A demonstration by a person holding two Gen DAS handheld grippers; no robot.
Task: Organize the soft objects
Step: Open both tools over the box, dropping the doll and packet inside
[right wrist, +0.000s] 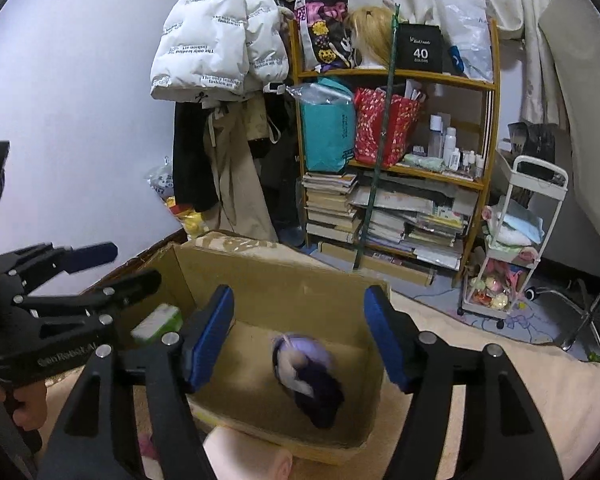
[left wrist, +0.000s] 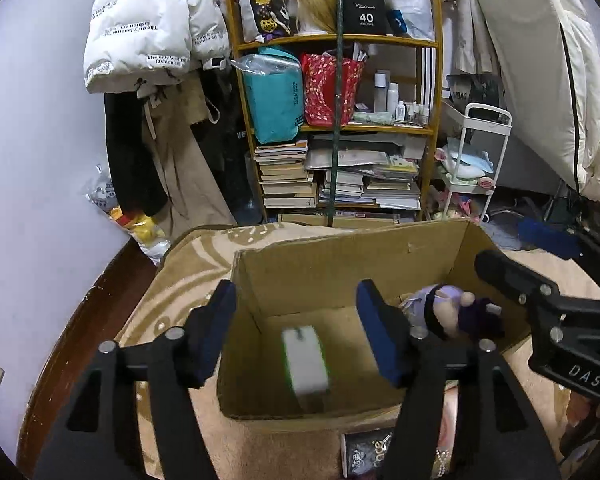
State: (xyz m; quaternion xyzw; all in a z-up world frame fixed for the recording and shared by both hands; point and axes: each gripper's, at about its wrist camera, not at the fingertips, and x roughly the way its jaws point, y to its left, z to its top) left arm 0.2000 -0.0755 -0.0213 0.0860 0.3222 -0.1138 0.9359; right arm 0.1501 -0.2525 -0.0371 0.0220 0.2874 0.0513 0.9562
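Both tongs hang with jaws apart and empty over the cardboard box (left wrist: pixel 340 264). Within the box, the white-and-green packet (left wrist: pixel 305 364) shows blurred directly below the left tongs (left wrist: pixel 296 332), long axis running away from them; the purple plush doll (right wrist: pixel 306 376), also blurred, shows below the right tongs (right wrist: pixel 300 336), which are nearer it. Behind the box, a shelf carton (left wrist: pixel 363 14) reads "40 COLORS"; the jacket (left wrist: pixel 140 36) reads "The only leading fashion art".

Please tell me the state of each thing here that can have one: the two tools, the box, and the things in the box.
left tool: open, empty, over the box
right tool: open, empty, over the box
cardboard box: open at the top
purple doll: in the box, blurred
white-green pack: in the box, blurred
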